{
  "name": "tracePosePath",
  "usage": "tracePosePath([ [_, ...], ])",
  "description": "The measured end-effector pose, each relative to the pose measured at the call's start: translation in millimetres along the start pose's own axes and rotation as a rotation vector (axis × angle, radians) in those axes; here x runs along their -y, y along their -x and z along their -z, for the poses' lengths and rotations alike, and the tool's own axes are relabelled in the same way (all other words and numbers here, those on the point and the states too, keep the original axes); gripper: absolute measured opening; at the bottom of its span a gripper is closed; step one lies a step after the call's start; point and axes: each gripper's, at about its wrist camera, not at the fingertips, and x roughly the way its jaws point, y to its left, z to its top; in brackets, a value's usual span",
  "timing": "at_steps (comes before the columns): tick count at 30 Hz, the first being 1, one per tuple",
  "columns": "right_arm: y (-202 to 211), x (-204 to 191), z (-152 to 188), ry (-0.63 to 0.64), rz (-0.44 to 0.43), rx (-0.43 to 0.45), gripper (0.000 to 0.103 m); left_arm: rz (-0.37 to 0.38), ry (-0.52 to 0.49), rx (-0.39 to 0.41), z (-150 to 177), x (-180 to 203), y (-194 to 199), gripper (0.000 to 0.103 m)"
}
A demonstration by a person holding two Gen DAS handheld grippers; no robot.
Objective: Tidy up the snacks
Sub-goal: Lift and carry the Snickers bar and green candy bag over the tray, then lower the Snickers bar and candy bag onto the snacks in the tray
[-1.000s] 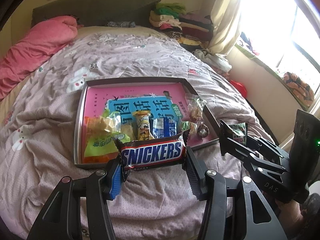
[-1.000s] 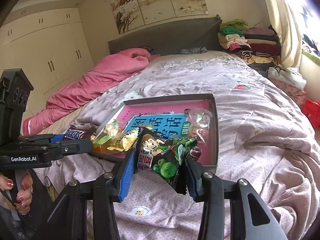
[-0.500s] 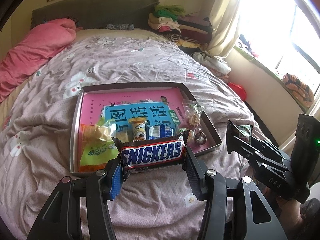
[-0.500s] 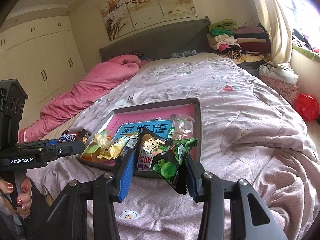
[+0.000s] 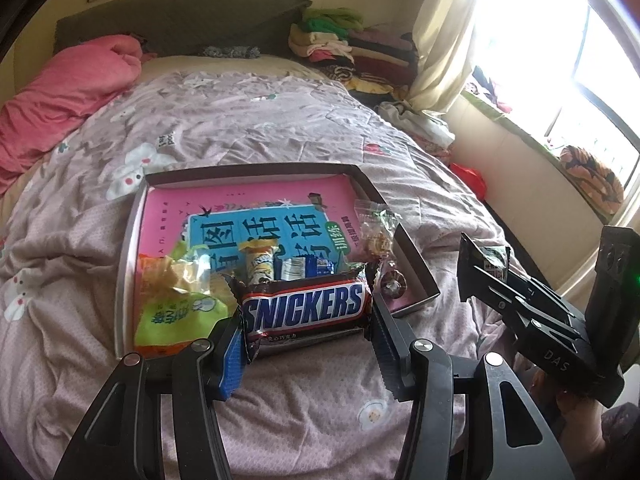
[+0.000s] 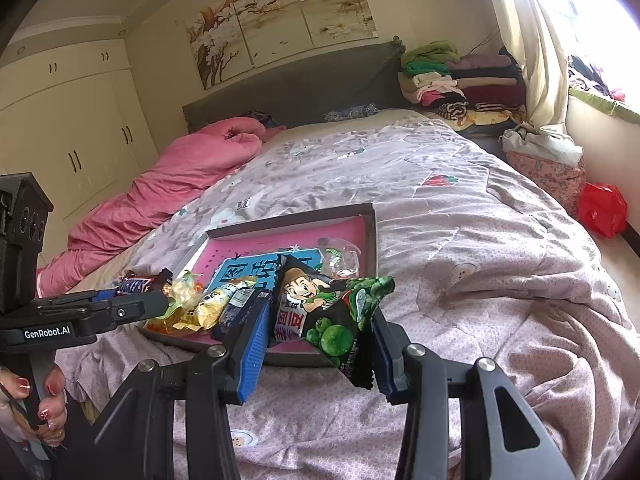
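My left gripper (image 5: 306, 336) is shut on a Snickers bar (image 5: 304, 306), held crosswise above the near edge of a shallow grey tray (image 5: 128, 240) on the bed. The tray holds a pink and blue book (image 5: 256, 216), a yellow-green packet (image 5: 176, 304), a small yellow packet (image 5: 260, 258), a blue packet (image 5: 308, 268) and clear wrapped sweets (image 5: 376, 228). My right gripper (image 6: 316, 348) is shut on a dark green cartoon snack bag (image 6: 328, 312), above the tray's near right corner (image 6: 372, 232). The right gripper (image 5: 484, 264) shows in the left wrist view, the left gripper (image 6: 152, 300) in the right wrist view.
The tray lies on a mauve quilt (image 6: 460, 208). A pink duvet (image 5: 60, 100) is bunched at the far left. Folded clothes (image 6: 460, 76) are stacked by the headboard (image 6: 300, 92). A red bag (image 6: 602, 210) sits on the floor at the right, under the window.
Both grippers have drawn back and up from the tray, each with its snack still held. The tray now looks smaller and farther off in both views.
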Motion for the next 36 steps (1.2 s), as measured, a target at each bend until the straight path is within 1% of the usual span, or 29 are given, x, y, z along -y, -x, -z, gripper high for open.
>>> tracePosePath([
  [10,-9,-3,1,0.020,-0.002,-0.021,0.046,0.013,0.003,-0.039,1,2,-20,0.056],
  [20,-25,-4,3,0.033,-0.020,-0.063,0.046,0.028,0.010,-0.084,7,1,-40,0.056],
  [30,-40,-13,9,0.061,-0.048,-0.110,0.046,0.006,-0.008,-0.108,10,-1,-58,0.056],
  [36,-46,-16,12,0.065,-0.059,-0.131,0.046,0.002,-0.001,-0.122,10,-6,-66,0.056],
])
